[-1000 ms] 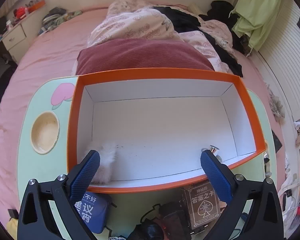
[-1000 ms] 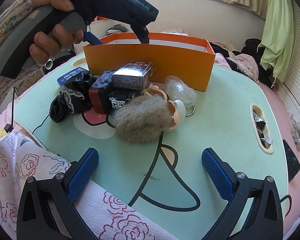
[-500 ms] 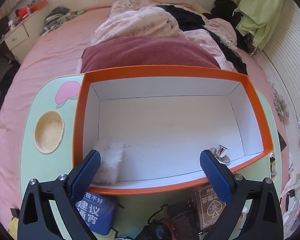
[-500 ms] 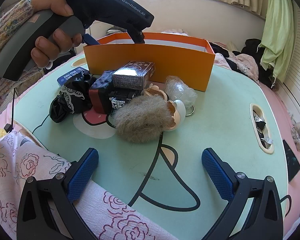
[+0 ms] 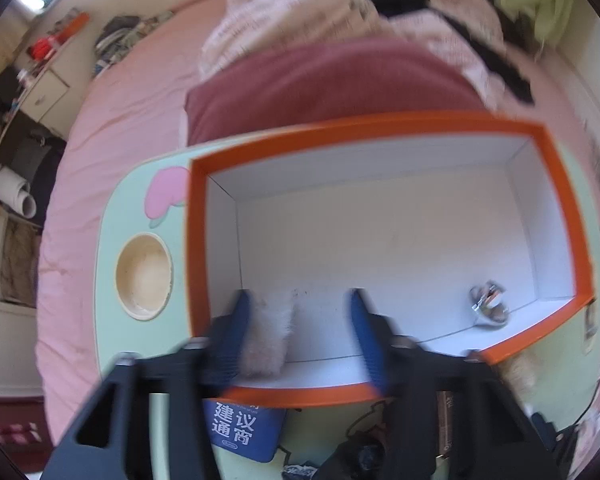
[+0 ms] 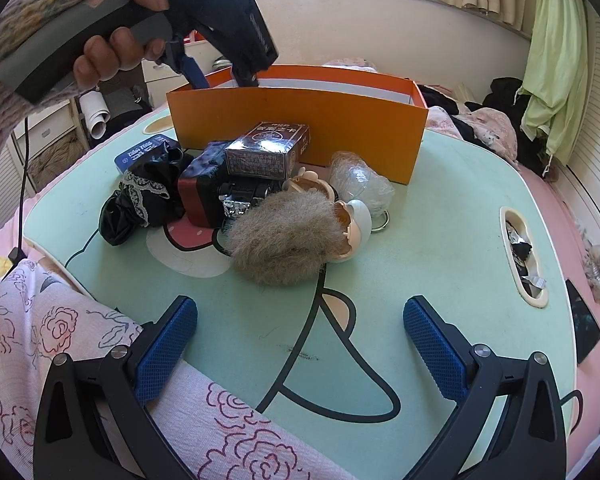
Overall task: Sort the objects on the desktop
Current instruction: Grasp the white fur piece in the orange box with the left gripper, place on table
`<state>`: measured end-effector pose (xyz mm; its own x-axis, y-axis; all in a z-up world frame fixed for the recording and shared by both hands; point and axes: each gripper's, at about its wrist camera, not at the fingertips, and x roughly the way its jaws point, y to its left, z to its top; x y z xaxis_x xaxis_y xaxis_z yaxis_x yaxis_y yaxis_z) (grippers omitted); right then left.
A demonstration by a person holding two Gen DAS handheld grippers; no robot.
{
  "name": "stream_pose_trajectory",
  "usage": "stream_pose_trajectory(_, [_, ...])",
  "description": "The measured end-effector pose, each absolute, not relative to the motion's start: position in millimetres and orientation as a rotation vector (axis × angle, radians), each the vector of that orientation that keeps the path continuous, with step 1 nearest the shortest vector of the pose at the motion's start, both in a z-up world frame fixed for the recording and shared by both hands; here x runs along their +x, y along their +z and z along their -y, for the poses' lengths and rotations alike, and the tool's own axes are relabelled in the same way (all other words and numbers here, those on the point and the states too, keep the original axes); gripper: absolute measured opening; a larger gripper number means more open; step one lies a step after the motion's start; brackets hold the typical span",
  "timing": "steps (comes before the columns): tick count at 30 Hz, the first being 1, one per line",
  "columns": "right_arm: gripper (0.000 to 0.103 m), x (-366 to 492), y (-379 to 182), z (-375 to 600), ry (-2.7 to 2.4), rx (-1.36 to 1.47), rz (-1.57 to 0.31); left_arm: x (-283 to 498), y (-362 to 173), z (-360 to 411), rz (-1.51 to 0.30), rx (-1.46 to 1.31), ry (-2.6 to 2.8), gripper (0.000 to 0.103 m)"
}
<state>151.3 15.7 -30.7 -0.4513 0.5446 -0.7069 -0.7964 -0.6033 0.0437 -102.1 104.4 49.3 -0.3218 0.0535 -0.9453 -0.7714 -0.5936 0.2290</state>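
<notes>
Over the near left corner of the orange box (image 5: 388, 128), the left gripper (image 5: 300, 320) hangs with its jaws drawn to a narrow gap, and nothing is held between them; a white fluffy pompom (image 5: 266, 332) lies on the box floor against the near wall, just inside the left finger, and whether that finger touches it cannot be told through the motion blur; a small metal trinket (image 5: 487, 306) lies toward the near right corner of the same box. Two items are thus sorted; the placing step reads as finished on the left side, and the fetching of another item is the step in hand.

On the green lap table (image 6: 452, 216), the unsorted pile sits just in front of the box wall: a grey fur ball (image 6: 284, 240) nearest the camera, a doll head (image 6: 354, 224) touching it, a clear wrapped bundle (image 6: 360, 182) behind, a dark card box (image 6: 268, 156) resting atop a red-and-black object (image 6: 204, 196), black lace cloth (image 6: 140, 204) to the left, and a blue booklet (image 6: 140, 152) partly under the cloth.

The right gripper (image 6: 300, 332) hovers low over the table's near edge, jaws spread wide and empty, well short of the pile; judgement: the next move calls for advancing it to straddle the fur ball, closing gently on the soft mass, and lifting clear of the doll head so that it is not dragged along.
</notes>
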Motion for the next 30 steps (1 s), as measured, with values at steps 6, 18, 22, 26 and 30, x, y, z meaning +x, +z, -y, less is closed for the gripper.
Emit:
stream_pose_trajectory(6, [0.103,151,-31,-16,2.095,-0.841,-0.478,-107,25,-108,-1.023,-1.397,2.018,0.028])
stream_pose_trajectory(18, [0.103,146,-30,-16,2.093,-0.837,-0.480,-100,32,-95,-1.002,-1.342,1.947,0.001])
stream_pose_trajectory(22, [0.103,146,-31,-16,2.091,-0.836,-0.480,-93,60,-86,-0.909,-1.279,1.934,0.001])
stream_pose_trajectory(26, [0.103,146,-31,-16,2.089,-0.836,-0.481,-81,96,-75,-0.805,-1.207,1.921,0.001])
stream_pose_trajectory(30, [0.103,146,-31,-16,2.087,-0.835,-0.481,-77,121,-64,-0.740,-1.147,1.906,0.001])
